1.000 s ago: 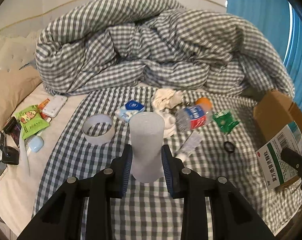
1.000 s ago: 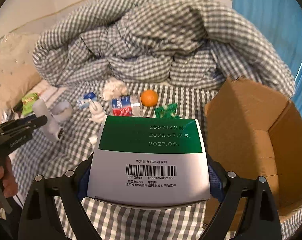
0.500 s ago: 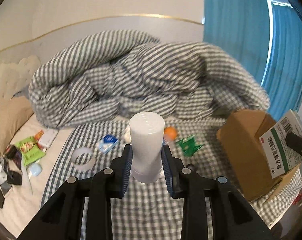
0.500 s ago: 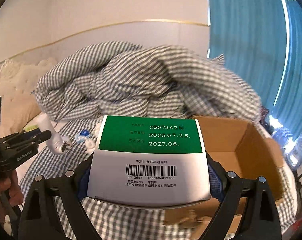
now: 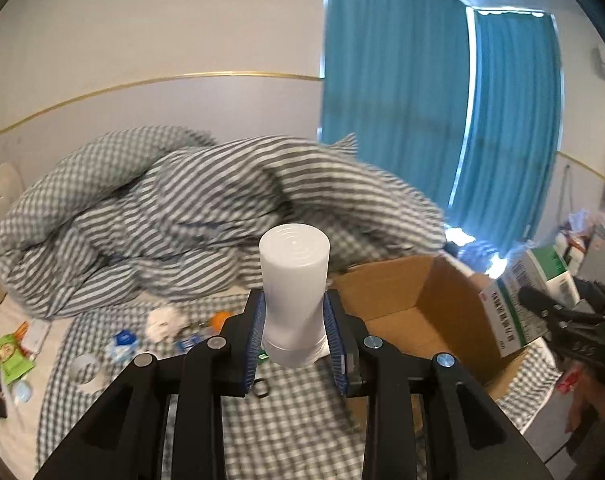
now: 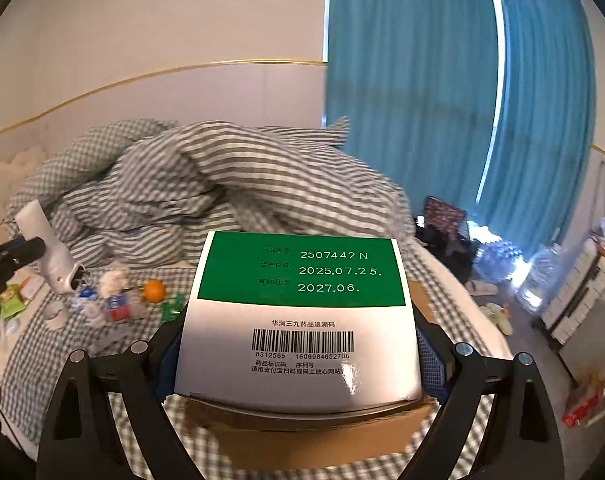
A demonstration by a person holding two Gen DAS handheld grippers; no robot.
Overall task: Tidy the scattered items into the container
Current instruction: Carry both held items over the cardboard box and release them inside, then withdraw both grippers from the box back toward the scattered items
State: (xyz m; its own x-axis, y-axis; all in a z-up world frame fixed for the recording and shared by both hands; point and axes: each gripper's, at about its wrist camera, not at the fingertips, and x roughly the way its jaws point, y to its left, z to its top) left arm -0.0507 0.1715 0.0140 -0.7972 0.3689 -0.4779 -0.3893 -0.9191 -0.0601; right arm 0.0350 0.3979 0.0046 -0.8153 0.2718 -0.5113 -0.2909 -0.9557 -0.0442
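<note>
left wrist: left gripper (image 5: pixel 294 334) clamps one white bottle (image 5: pixel 294 292) upright, above the bed beside one open cardboard box (image 5: pixel 402 312) | right wrist: right gripper (image 6: pixel 300 354) grips one medicine box (image 6: pixel 302 320) over the cardboard box; one orange (image 6: pixel 153 290) on the bed

- From my left view, the open brown cardboard box (image 5: pixel 402 300) gapes upward, its inside bare where I can see it.
- My right gripper (image 5: pixel 542 312), clamping a green-and-white medicine carton (image 5: pixel 510 312), hangs at the box's right edge and crowds that side.
- The heaped grey checked duvet (image 5: pixel 190 216) rises just behind the box.
- Small clutter near a small orange fruit (image 6: pixel 154 290) covers the sheet left of the box.
</note>
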